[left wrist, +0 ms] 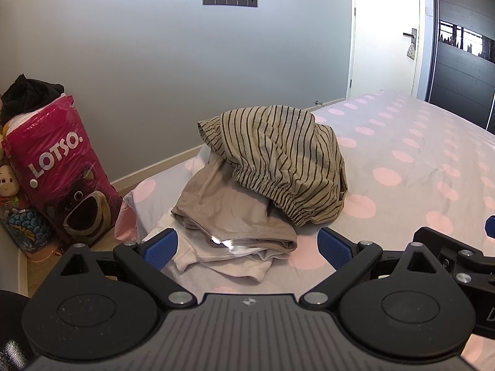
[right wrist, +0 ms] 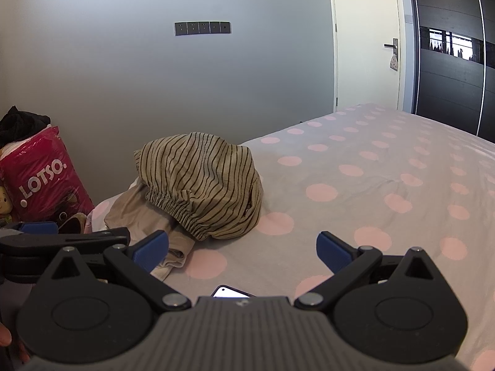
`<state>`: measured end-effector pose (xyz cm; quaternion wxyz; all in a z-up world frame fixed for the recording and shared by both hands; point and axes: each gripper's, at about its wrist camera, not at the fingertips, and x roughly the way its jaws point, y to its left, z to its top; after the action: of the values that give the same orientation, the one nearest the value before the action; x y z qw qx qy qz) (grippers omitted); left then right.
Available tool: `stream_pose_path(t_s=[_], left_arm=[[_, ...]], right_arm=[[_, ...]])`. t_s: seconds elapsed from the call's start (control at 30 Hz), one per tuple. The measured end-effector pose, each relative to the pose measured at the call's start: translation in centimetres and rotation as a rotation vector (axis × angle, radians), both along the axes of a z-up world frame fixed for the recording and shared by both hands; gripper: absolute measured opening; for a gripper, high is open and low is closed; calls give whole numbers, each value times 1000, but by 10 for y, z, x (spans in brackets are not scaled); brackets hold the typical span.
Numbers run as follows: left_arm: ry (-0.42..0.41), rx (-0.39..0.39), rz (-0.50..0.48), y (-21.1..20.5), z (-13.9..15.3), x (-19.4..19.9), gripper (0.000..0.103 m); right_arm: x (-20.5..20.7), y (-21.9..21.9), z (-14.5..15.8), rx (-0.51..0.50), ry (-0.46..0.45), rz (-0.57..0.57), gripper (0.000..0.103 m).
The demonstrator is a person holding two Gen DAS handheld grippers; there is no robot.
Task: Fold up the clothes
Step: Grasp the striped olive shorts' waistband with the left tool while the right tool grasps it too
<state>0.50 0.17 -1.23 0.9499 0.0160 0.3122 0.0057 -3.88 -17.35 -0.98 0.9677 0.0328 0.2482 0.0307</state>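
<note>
A pile of clothes lies near the bed's left corner. On top sits a crumpled olive garment with dark stripes and an elastic hem (left wrist: 278, 160) (right wrist: 204, 182). Under it lies a plain beige garment (left wrist: 222, 204) (right wrist: 133, 210), and below that a white one (left wrist: 225, 262). My left gripper (left wrist: 247, 244) hovers open just in front of the pile, its blue pads on either side of the beige and white layers, nothing held. My right gripper (right wrist: 243, 250) is open over bare sheet to the right of the pile. The left gripper (right wrist: 40, 235) also shows at the left of the right wrist view.
The bed (left wrist: 417, 167) (right wrist: 386, 170) wears a grey sheet with pink dots and stretches to the right. A pink LOTSO bag (left wrist: 62, 179) (right wrist: 43, 179) with dark clothing on top stands on the floor at left, beside soft toys (left wrist: 9, 185). A phone (right wrist: 230, 292) lies under the right gripper.
</note>
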Motion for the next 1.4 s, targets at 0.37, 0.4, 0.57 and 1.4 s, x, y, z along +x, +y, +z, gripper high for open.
stream_pose_path(t_s=[0.37, 0.4, 0.57, 1.4], left_arm=[[-19, -20, 18, 1, 1, 14, 99], [-25, -26, 21, 2, 3, 17, 99], [-35, -52, 8, 6, 10, 42, 99], [153, 35, -140, -3, -45, 198, 30]], right_arm=[[10, 0, -2, 9, -27, 3, 102], [12, 0, -1, 9, -33, -1, 102], [29, 2, -5, -38, -68, 22, 102], [212, 31, -90, 21, 176, 193, 2]])
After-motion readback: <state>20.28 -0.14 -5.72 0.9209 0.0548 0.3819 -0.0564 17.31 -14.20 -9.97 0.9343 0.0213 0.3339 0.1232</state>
